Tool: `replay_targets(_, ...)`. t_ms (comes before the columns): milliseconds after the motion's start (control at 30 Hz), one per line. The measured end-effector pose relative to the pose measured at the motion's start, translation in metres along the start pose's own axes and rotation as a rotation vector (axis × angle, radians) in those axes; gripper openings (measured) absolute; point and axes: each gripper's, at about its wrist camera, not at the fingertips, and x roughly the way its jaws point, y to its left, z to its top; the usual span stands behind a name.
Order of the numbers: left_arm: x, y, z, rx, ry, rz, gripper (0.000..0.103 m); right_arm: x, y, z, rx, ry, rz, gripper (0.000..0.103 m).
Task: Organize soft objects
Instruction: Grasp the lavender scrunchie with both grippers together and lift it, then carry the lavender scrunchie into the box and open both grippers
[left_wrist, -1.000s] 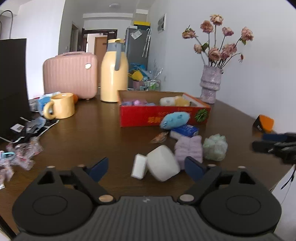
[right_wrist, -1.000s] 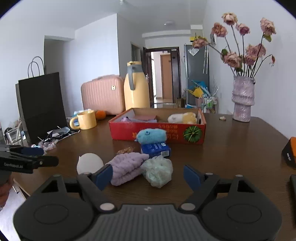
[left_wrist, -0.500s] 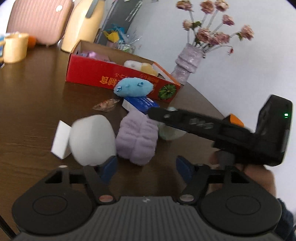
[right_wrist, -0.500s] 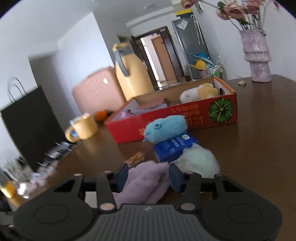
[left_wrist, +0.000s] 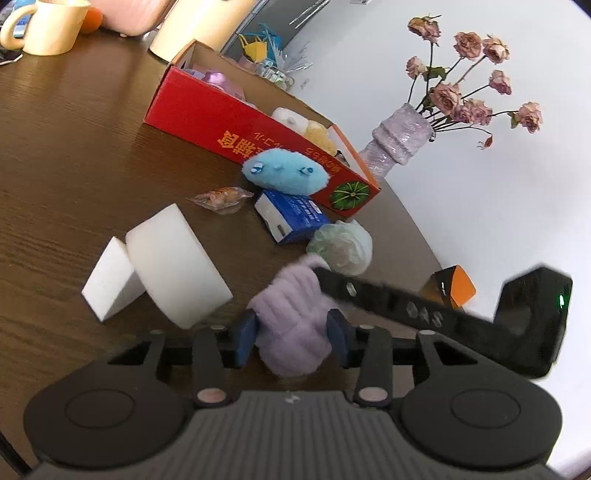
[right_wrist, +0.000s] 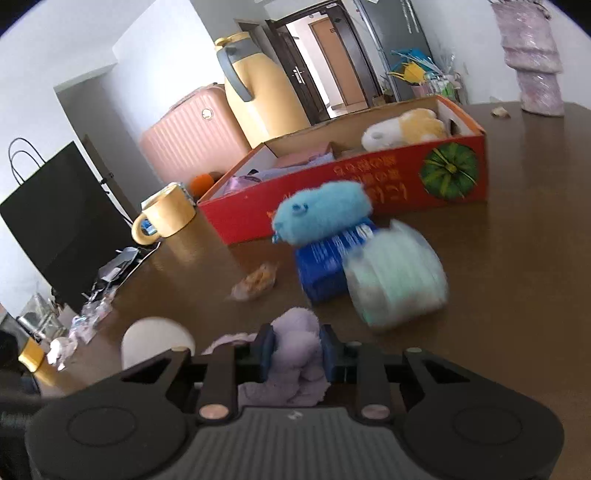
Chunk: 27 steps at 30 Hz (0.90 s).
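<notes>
A fluffy lilac cloth (left_wrist: 295, 317) lies on the brown table, and both grippers have it between their blue pads. My left gripper (left_wrist: 291, 334) is closing on its near end. My right gripper (right_wrist: 297, 350) is closing on its other end (right_wrist: 295, 354) and reaches in from the right in the left wrist view, as a black bar (left_wrist: 406, 302). Beyond lie a pale green mesh puff (right_wrist: 395, 273), a blue plush (left_wrist: 286, 171) and a round white sponge (left_wrist: 177, 266). A red box (left_wrist: 236, 133) behind holds other soft things.
A blue packet (left_wrist: 291, 218) and a wrapped sweet (left_wrist: 221, 197) lie by the plush. A white foam block (left_wrist: 110, 284) leans on the sponge. A lilac vase (left_wrist: 395, 144), a yellow mug (right_wrist: 166, 214), a yellow flask (right_wrist: 255, 99), a pink case (right_wrist: 188, 140) and a black bag (right_wrist: 62, 221) stand around.
Both grippers came down and in onto the lilac cloth and narrowed around it from wide open. The right gripper swung across in front of the left one. The green puff looks blurred.
</notes>
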Motion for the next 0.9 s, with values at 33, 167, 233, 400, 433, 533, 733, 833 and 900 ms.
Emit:
replay_targets(33, -0.003, -0.001, -0.002, 0.005, -0.002, 0.004, 0.041, -0.008, -0.001, -0.007, 0.018, 0.002, 0.003, 0.026)
replay_targets(167, -0.007, -0.004, -0.009, 0.012, 0.005, 0.022, 0.041, -0.035, -0.005, -0.033, 0.081, -0.015, 0.015, 0.027)
replay_targets(233, -0.007, -0.005, -0.013, 0.015, 0.014, 0.026, 0.044, -0.041, -0.006, -0.04, 0.092, -0.02, 0.011, 0.027)
replay_targets(400, -0.011, -0.01, -0.017, 0.029, 0.003, 0.061, 0.042, -0.045, -0.005, -0.046, 0.087, -0.028, 0.007, 0.028)
replay_targets(433, -0.012, -0.011, -0.018, 0.031, 0.004, 0.066, 0.029, -0.044, -0.005, -0.047, 0.089, -0.029, 0.004, 0.028)
replay_targets(533, -0.013, -0.013, -0.021, 0.051, 0.01, 0.056, 0.027, -0.042, -0.005, -0.049, 0.087, -0.03, 0.011, 0.021)
replay_targets(733, -0.021, -0.028, -0.016, 0.109, -0.012, 0.04, 0.024, -0.06, 0.006, -0.038, 0.066, -0.08, 0.035, 0.016)
replay_targets(833, -0.028, -0.048, 0.012, 0.177, -0.055, 0.006, 0.023, -0.073, 0.019, -0.003, 0.022, -0.161, 0.058, 0.016)
replay_targets(900, -0.027, -0.063, 0.05, 0.223, -0.08, -0.015, 0.023, -0.073, 0.029, 0.034, -0.044, -0.217, 0.039, 0.015)
